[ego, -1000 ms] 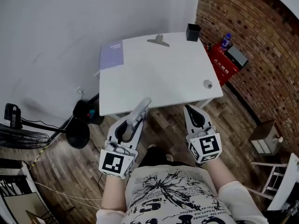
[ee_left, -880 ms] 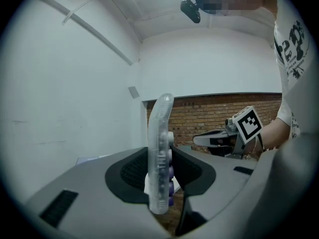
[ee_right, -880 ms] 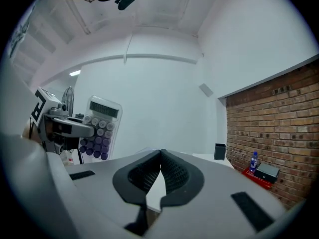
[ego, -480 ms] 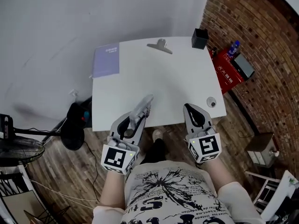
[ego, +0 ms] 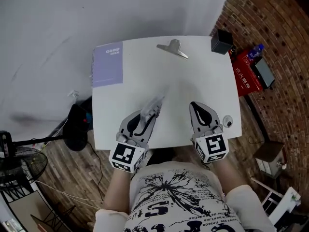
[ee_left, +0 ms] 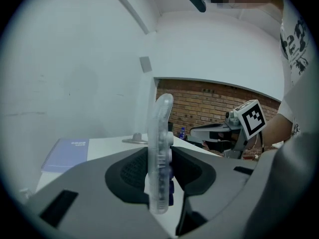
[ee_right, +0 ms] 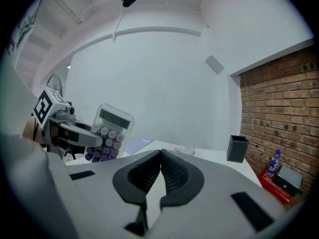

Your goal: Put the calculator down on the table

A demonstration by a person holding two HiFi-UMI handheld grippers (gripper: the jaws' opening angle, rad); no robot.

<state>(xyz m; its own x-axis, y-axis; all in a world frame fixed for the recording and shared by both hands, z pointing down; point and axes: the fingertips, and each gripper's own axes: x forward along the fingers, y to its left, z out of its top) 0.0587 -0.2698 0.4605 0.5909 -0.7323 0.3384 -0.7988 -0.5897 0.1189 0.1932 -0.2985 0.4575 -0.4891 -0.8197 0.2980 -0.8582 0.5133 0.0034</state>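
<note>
**One calculator clamped in the left tongs, over the table**

Head view. Two tongs, one per hand. Left tongs [ego: 146, 116] clamped on the single clear calculator [ego: 153, 106], held over the near part of the one white table [ego: 193, 81]. Right tongs [ego: 196, 107] just beside, over the same near edge, pressed together and empty. On the table:
- one lilac notebook [ego: 107, 64] at the far left corner
- one metal clip [ego: 173, 48] near the far edge
- one black cup [ego: 221, 41] at the far right corner
- one small round thing [ego: 227, 122] at the near right corner, too small to name

Around the table:
- wooden floor [ego: 63, 178] below
- brick wall [ego: 275, 23] to the right
- plain white wall [ego: 72, 13] behind
- one red box [ego: 246, 72] and one bottle [ego: 256, 50] by the brick
- one fan [ego: 19, 161] at lower left

Left gripper view. Calculator edge-on and upright, pressed on both faces by the two pads. Notebook and clip beyond it on the table. Right tongs off to the right, with the marker cube turned toward the camera.

Right gripper view. Tips touching, nothing between them. Calculator at left in the left tongs, raised off the table, with the display on top and rows of round purple and grey keys below. Black cup at right, bottle and red box low against the brick.
</note>
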